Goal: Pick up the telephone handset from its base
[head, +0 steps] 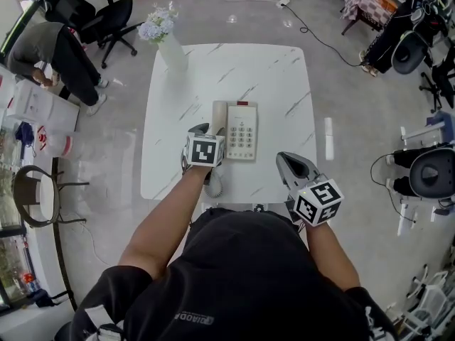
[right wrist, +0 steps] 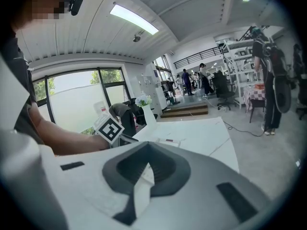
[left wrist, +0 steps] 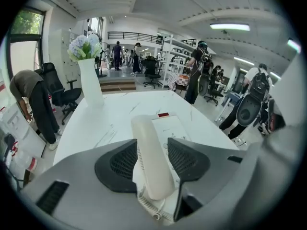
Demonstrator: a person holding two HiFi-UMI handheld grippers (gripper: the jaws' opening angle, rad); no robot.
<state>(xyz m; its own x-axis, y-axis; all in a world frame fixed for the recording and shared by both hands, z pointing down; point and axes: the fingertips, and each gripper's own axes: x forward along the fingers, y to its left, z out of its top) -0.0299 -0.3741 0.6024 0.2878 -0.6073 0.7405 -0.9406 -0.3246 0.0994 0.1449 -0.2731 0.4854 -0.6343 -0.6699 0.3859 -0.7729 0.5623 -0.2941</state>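
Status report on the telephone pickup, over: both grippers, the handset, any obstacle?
Left gripper open, jaws astride the handset, not clamped. Right gripper shut, empty. Handset lying on its base. Nothing blocking; vase at the far corner.

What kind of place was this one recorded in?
Probably a large open workshop or lab-like office. A white marble-look table stands among office chairs, with metal shelving and a railed upper level behind it, and several people standing about.
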